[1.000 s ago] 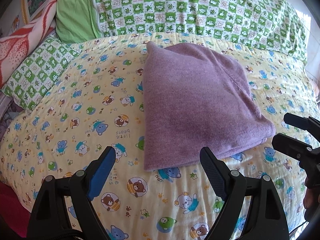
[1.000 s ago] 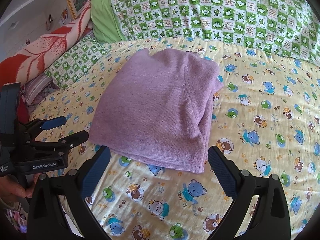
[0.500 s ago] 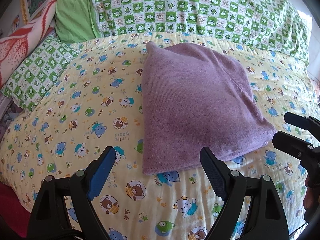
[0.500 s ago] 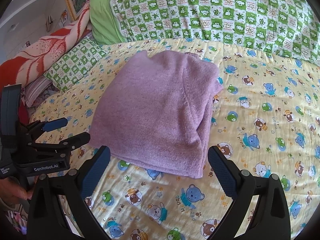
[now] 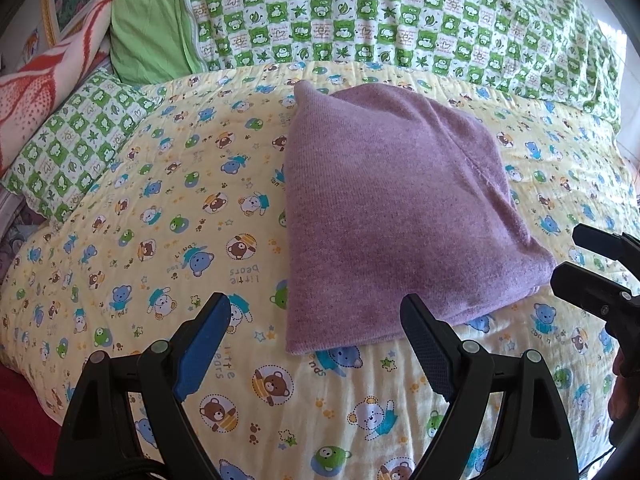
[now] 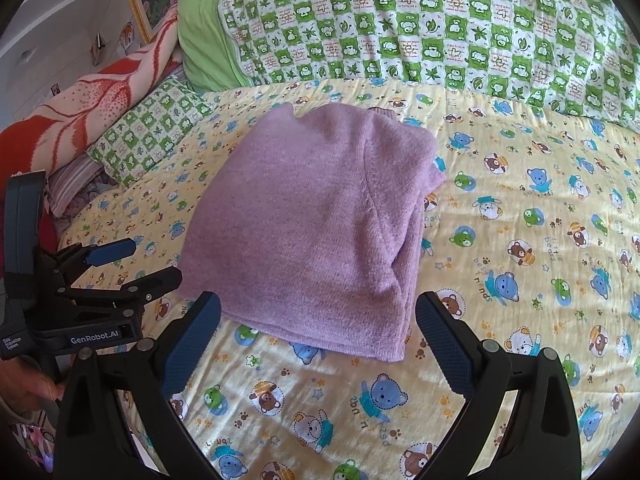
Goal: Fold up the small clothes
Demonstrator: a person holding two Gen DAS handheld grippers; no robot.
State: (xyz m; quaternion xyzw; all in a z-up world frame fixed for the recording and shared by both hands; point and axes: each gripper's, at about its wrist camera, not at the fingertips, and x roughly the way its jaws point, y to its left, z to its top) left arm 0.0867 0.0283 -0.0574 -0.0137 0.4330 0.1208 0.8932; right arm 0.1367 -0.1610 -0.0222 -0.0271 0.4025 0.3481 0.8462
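Note:
A folded purple knit garment (image 5: 384, 208) (image 6: 316, 232) lies flat on the yellow bear-print bedspread (image 5: 160, 208) (image 6: 520, 240). My left gripper (image 5: 316, 340) hovers over the bedspread just short of the garment's near left corner, jaws wide open and nothing between them. It also shows at the left edge of the right wrist view, left gripper (image 6: 132, 264). My right gripper (image 6: 318, 336) stands open and empty just before the garment's near edge. In the left wrist view the right gripper (image 5: 576, 256) enters from the right, beside the garment's right corner.
A green-and-white checked quilt (image 5: 400, 24) (image 6: 440, 32) runs along the back. A matching checked pillow (image 5: 76, 148) and a red-and-white blanket (image 6: 80, 120) lie at the left. A hand (image 6: 24, 384) grips the left tool at the lower left.
Both views have slid back slightly from the garment, so more bedspread shows in front of it. The garment and both open grippers are otherwise unchanged.

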